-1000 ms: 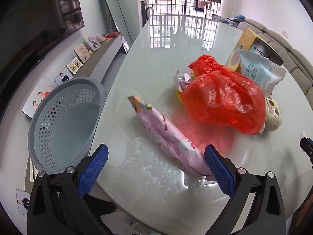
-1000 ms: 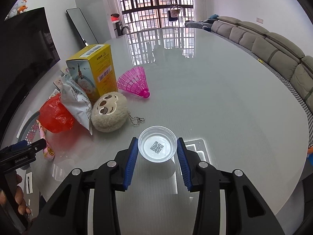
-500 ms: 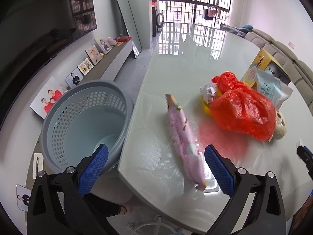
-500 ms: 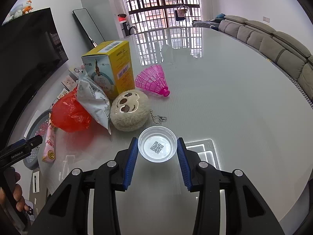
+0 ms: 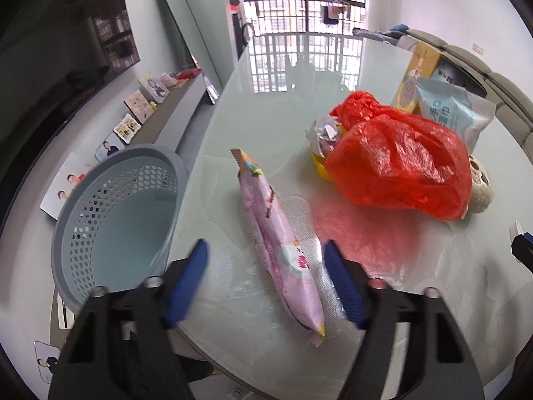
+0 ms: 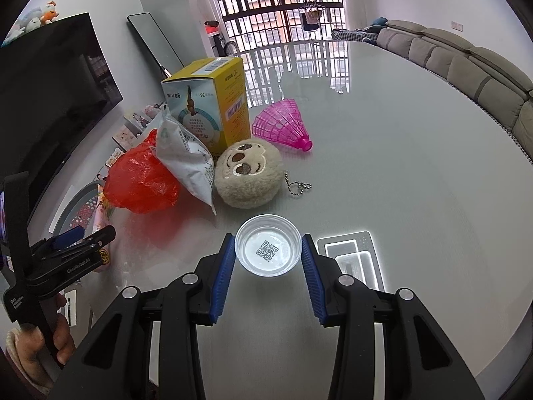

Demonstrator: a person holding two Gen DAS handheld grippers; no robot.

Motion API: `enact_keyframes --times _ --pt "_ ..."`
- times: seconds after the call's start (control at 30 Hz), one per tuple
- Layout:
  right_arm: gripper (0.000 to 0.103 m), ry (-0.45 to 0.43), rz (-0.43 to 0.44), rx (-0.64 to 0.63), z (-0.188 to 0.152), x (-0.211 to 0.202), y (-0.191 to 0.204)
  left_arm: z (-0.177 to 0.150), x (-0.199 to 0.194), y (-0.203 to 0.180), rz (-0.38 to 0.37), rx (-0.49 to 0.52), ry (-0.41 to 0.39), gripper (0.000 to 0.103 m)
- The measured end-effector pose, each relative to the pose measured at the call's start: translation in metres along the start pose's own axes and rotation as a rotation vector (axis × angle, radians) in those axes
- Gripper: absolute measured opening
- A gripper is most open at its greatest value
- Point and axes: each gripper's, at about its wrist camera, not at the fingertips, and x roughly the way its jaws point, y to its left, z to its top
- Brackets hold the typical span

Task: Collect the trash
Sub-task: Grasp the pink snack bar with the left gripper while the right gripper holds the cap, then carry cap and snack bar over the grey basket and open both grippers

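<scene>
A long pink snack wrapper lies on the glass table near its front edge. My left gripper is open, its blue fingers either side of the wrapper's near half, not touching it. A red plastic bag and crumpled paper lie behind. A grey perforated basket stands off the table's left edge. My right gripper is shut on a clear plastic cup with a QR code in its bottom. The left gripper also shows in the right wrist view.
A yellow box, a white snack bag, a plush toy with keychain and a pink shuttlecock sit on the table. A sofa runs along the right. Photo frames line a low shelf on the left.
My left gripper has moved in over the pink wrapper and its fingers have narrowed around it. The right gripper still holds the cup and has shifted slightly toward the pile.
</scene>
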Motion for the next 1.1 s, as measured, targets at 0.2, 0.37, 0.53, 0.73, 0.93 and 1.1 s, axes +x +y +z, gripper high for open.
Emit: enact_keyframes --times 0.2,0.37,0.53,0.73,0.93,1.1 --pt "0.039 0.000 0.016 -0.014 -0.005 -0.007 0.015 -0.002 0.000 0.009 -0.050 -0.012 0.013 0.019" --pt "0.039 -0.014 0.043 -0.062 -0.006 -0.016 0.039 -0.003 -0.017 0.023 -0.054 -0.016 -0.033 0.018" --pt "0.039 -0.024 0.118 -0.147 -0.005 -0.026 0.076 -0.009 -0.034 0.050 -0.045 -0.049 -0.060 0.017" --pt "0.039 -0.012 0.216 -0.249 -0.003 -0.020 0.137 -0.014 -0.047 0.103 0.051 -0.085 -0.086 0.017" --pt "0.039 0.035 0.305 -0.349 0.002 0.007 0.207 -0.018 -0.040 0.166 0.132 -0.154 -0.084 0.017" --pt "0.039 0.080 0.353 -0.407 0.011 0.042 0.259 -0.020 -0.022 0.207 0.159 -0.164 -0.047 0.018"
